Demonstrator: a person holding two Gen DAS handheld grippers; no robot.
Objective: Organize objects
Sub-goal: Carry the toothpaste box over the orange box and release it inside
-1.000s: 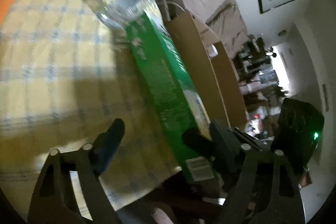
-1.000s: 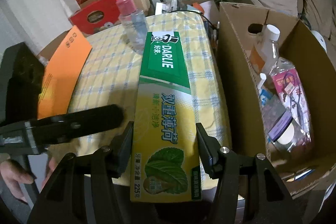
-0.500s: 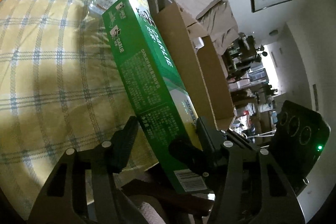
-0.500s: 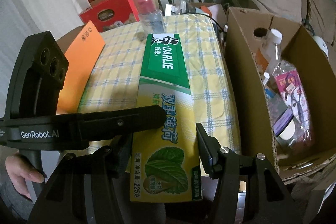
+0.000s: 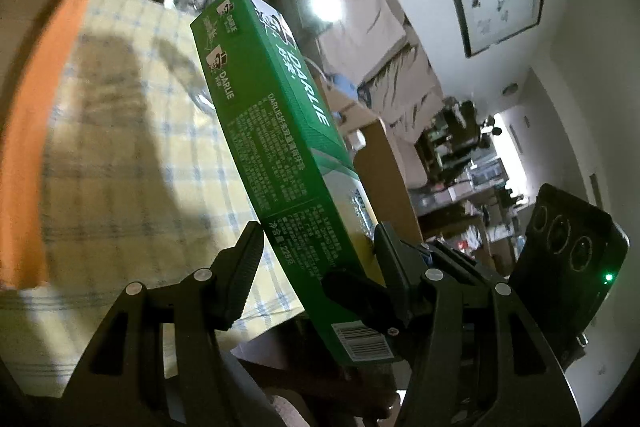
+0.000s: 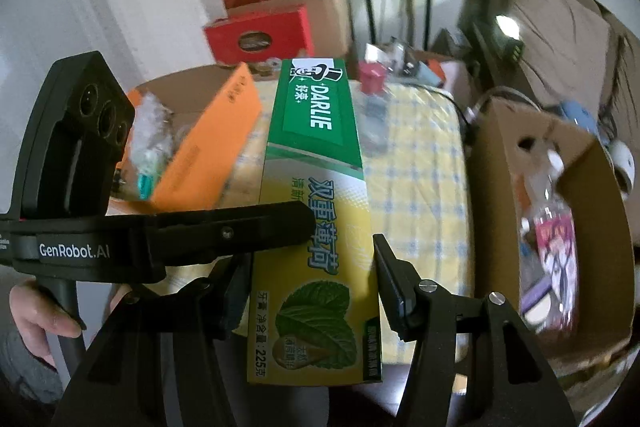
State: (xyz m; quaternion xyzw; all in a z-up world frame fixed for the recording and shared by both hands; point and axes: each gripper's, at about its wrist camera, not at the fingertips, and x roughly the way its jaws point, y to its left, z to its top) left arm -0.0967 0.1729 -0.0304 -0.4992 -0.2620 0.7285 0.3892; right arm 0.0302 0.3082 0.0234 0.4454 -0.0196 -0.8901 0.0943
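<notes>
A: Where is the long green-and-yellow cardboard toothpaste box (image 6: 316, 211)?

B: Clear of the yellow checked tablecloth (image 6: 416, 187), far end tilted up. The right gripper (image 6: 310, 291) grips its near end, jaws pressed on both long sides. The left gripper (image 5: 320, 259) clamps the same end across its flat faces.

A: Why 2 grips?

B: My judgement: the box is long, so 2 crossed grips stop it swinging on the way to the open brown cardboard carton (image 6: 560, 211) beside the table.

A: Changes since 1 second ago?

B: The box lay flat on the cloth then; now it is lifted. The left jaws, wide then, have closed onto it. The right grip is unchanged.
</notes>
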